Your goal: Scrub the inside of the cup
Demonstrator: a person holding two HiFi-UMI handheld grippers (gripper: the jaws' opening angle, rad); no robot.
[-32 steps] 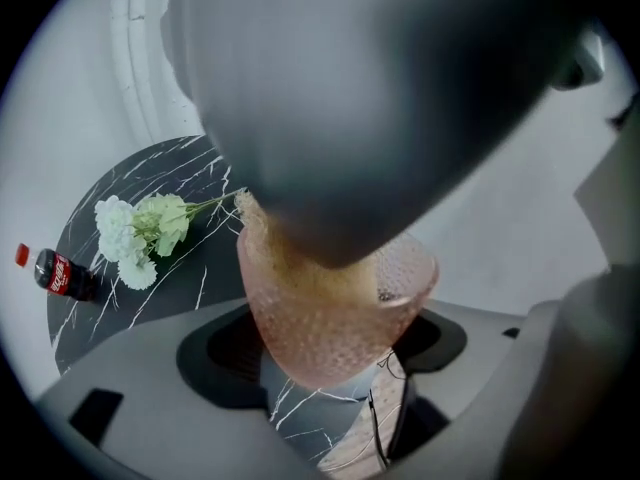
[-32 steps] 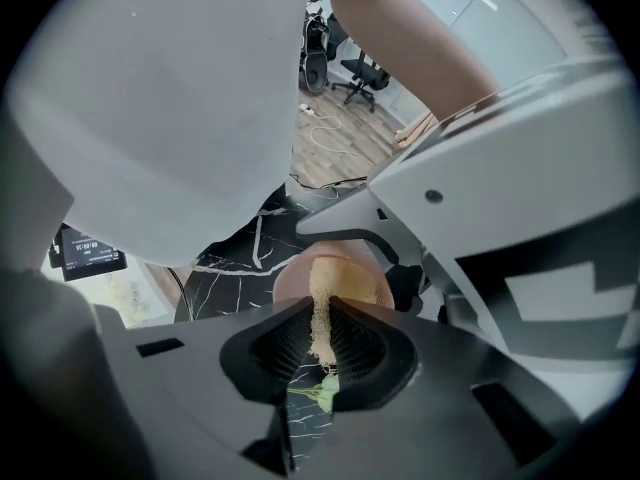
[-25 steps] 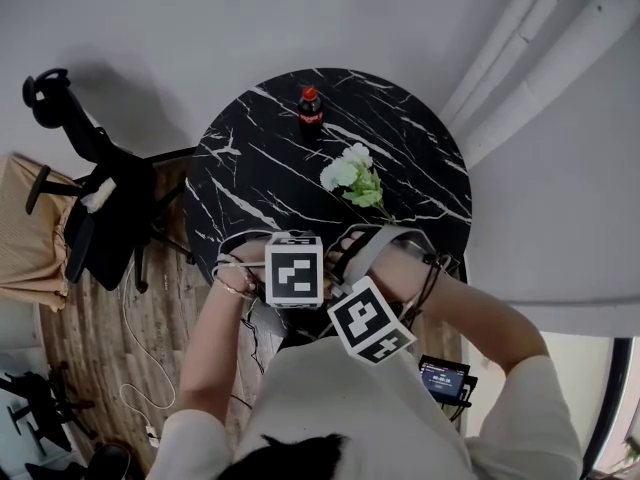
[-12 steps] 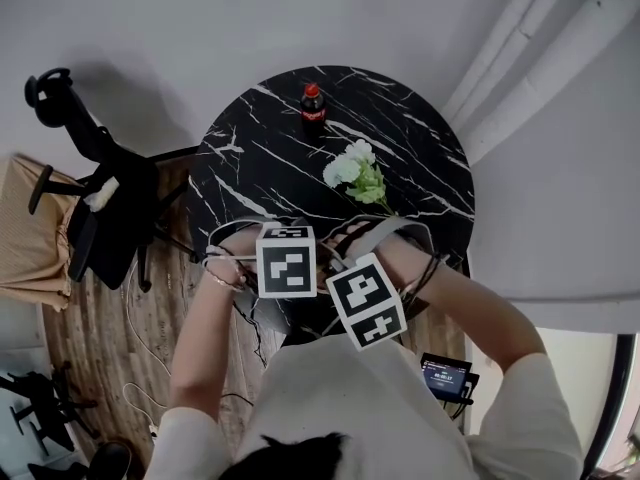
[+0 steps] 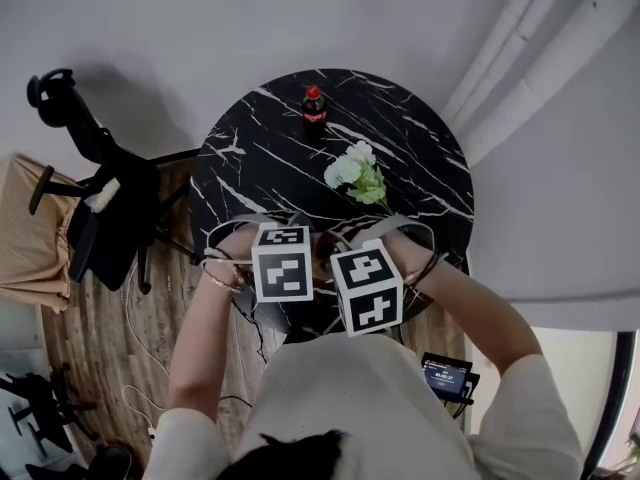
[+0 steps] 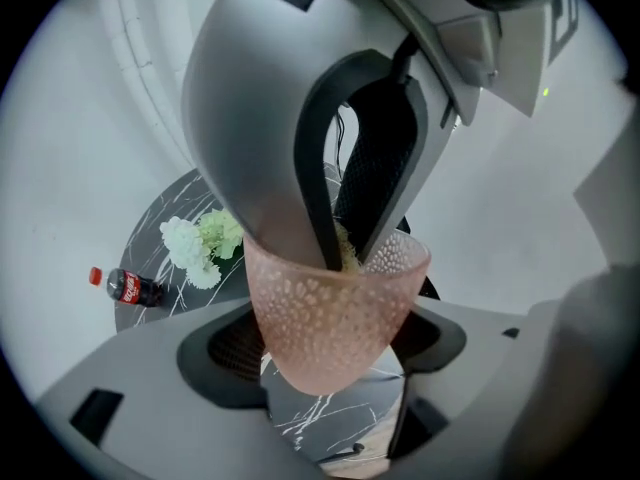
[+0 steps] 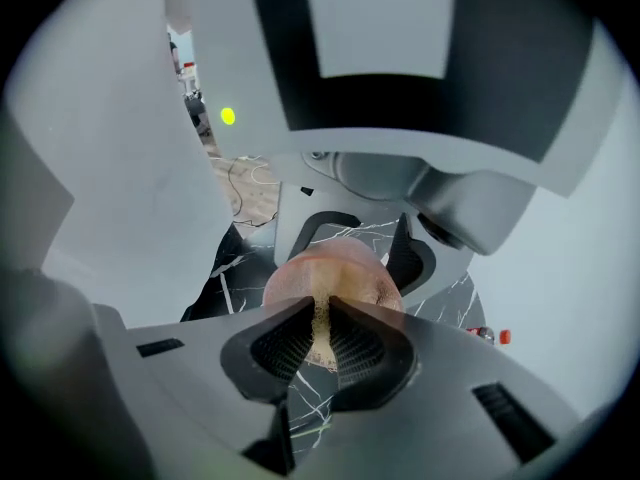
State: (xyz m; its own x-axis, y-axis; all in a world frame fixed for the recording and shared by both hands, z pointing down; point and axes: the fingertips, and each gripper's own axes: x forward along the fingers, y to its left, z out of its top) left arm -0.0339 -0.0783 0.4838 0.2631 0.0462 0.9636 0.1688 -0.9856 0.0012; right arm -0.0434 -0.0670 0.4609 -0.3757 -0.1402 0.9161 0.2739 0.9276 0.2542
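Left gripper view gives the plainest look. The left gripper (image 6: 333, 340) has its jaws closed on the lower sides of a pink, pebble-textured glass cup (image 6: 335, 308), held up over the near edge of the black marble table (image 5: 270, 158). The right gripper (image 7: 322, 313) comes in from above, jaws drawn almost together on a thin yellowish sponge (image 7: 320, 333). Its tips and the sponge are down past the rim, inside the cup.

I'd say the scrubbing is under way, not obviously finished (whether the walls are clean I can't judge through that bumpy glass). What's left is working round the inside and the bottom, then drawing the sponge out.

There's little writing. The cola bottle (image 5: 313, 106) on the far side, beyond the white flowers (image 5: 352, 173), has a red label too small to read. The marker cubes (image 5: 282, 263) carry only black-and-white squares. A small screen (image 5: 443, 377) at near right shows figures I can't make out.
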